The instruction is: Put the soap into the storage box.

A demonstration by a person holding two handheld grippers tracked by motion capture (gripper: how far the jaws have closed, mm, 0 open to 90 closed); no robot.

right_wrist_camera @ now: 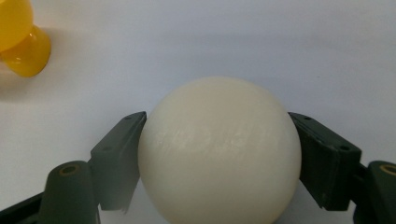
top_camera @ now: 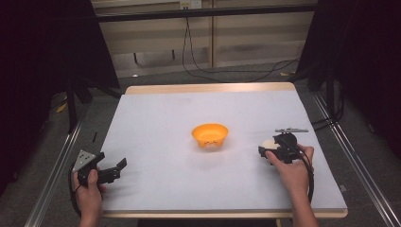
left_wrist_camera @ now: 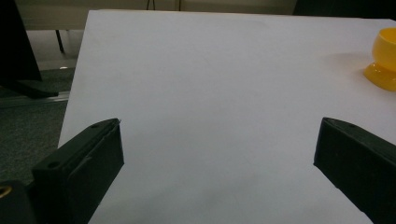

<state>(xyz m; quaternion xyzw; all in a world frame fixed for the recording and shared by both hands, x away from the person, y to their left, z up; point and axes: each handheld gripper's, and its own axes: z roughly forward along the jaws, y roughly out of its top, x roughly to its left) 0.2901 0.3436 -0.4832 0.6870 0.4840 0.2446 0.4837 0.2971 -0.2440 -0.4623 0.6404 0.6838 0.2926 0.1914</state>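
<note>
orange bowl cut by right edge, cream ball bottom cropped

A white-topped table with a pale wooden edge stands on a grey carpeted floor. Behind it is a beige panelled wall with black cables hanging down to the floor. Black curtains darken both sides.

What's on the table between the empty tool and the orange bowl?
Nothing. In the high view, only bare white table lies between the left tool and the orange bowl.
</note>
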